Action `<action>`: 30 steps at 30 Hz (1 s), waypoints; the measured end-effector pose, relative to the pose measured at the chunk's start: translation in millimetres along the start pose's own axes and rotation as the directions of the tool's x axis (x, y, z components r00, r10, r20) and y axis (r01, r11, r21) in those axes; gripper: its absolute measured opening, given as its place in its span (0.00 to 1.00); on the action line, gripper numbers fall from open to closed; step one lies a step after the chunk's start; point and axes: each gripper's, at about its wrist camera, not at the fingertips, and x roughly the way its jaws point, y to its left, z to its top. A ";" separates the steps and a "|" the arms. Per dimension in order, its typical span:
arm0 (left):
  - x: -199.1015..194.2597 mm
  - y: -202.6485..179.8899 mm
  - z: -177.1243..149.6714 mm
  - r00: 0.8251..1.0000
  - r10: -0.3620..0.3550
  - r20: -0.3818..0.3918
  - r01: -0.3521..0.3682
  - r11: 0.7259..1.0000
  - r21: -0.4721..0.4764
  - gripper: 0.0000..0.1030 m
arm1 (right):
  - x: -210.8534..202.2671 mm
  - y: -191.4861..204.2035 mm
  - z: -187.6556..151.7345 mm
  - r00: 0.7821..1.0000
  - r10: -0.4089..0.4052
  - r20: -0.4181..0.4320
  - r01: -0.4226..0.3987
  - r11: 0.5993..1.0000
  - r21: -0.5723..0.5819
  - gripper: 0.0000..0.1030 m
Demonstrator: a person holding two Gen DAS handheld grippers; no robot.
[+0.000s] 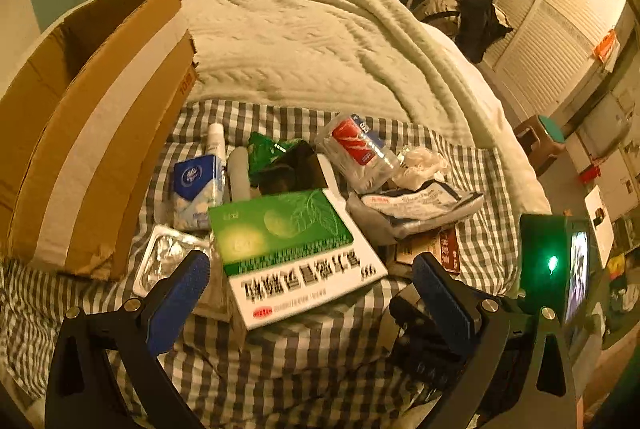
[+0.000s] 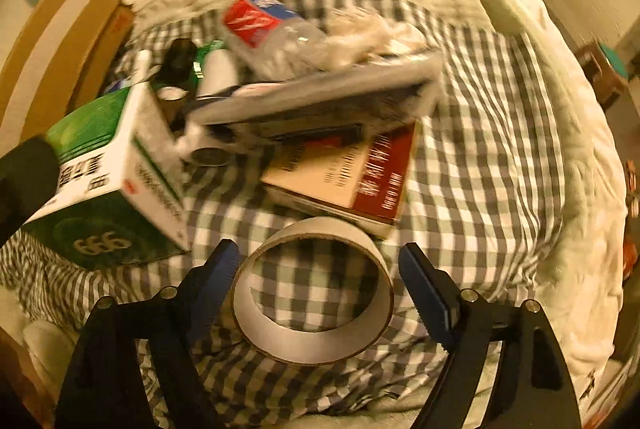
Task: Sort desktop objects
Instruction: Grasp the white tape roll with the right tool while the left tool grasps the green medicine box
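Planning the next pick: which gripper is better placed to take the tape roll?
Right. The right gripper already straddles the tape roll, fingers open either side. The left gripper hangs open over the green medicine box.

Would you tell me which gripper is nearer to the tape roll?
Right. The right gripper straddles the tape roll, a pad on either side, jaws open. The left gripper hangs over the green medicine box instead.
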 end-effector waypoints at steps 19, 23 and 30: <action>12.9 -9.3 -22.1 0.999 0.031 -0.029 -0.033 0.997 -0.063 1.00 | 14.4 -5.3 -7.9 0.998 -0.038 -0.050 0.045 0.987 0.152 0.79; 15.9 -21.7 -24.5 0.996 0.089 0.013 -0.088 0.995 -0.048 1.00 | -11.4 2.4 5.1 0.983 -0.172 0.066 0.166 0.983 0.082 0.79; 59.0 6.9 -14.1 0.981 0.163 -0.101 -0.178 0.971 -0.161 1.00 | -48.8 -38.4 16.4 0.978 -0.175 0.109 0.168 0.983 0.068 0.79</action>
